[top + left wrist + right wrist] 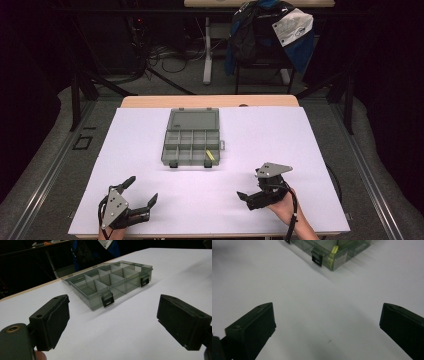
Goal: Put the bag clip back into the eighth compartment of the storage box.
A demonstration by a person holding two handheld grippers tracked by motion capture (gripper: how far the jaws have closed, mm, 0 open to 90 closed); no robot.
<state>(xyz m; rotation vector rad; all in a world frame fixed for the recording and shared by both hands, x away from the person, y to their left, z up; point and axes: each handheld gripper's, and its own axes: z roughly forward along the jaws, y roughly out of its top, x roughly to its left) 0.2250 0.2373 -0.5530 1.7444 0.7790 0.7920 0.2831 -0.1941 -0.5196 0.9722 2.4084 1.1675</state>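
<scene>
A clear grey compartment box (192,137) lies open in the middle of the white table (125,150), its lid folded back toward the far side. It has several divided cells and two black latches on its near wall. A small yellow item (211,154) rests in the near right cell; the same yellow item (334,249) shows in the right gripper view. My left gripper (142,191) hovers near the front left edge, open and empty, facing the box (110,281). My right gripper (251,184) sits at the front right, open and empty, with the box (337,250) ahead.
A bare wooden strip (210,101) edges the table's far side. Beyond it stand a chair draped with a blue and white jacket (272,30), a desk leg (207,50) and floor cables. Black frame posts (75,95) flank the table.
</scene>
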